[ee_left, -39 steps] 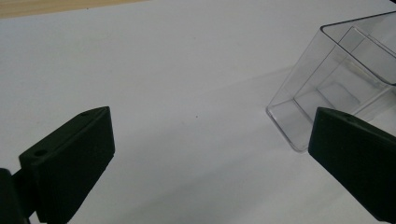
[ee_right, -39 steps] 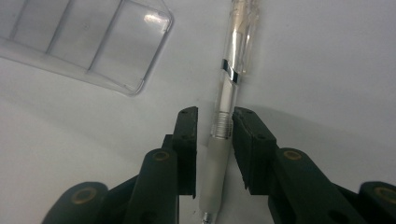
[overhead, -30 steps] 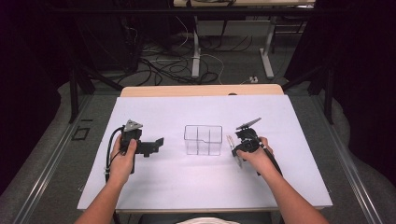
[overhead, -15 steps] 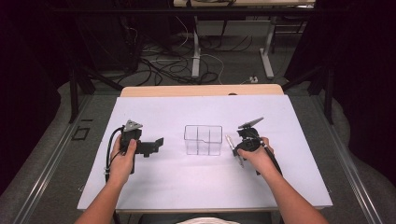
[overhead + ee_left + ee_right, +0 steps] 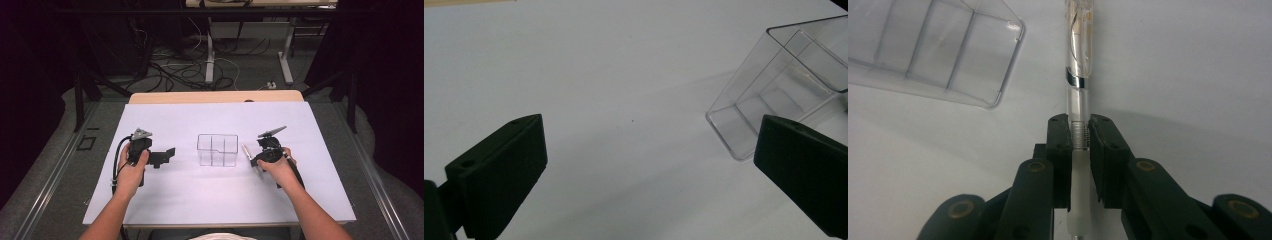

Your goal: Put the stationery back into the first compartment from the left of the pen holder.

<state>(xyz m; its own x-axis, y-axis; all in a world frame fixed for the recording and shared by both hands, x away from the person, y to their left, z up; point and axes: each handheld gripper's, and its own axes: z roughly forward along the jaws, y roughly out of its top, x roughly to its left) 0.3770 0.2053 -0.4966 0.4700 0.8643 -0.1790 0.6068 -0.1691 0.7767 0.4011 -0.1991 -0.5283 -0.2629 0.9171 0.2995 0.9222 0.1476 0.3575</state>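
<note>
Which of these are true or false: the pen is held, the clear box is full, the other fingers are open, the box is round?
1. The right gripper holds a clear pen. True.
2. The clear box is full of things. False: its compartments look empty.
3. The left gripper has its fingers wide apart, holding nothing. True.
4. The box is round. False: it is rectangular, with inner dividers.

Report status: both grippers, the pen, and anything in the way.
Right gripper shut on pen. Left gripper open, holding nothing. Clear box between them, nothing blocking.
</note>
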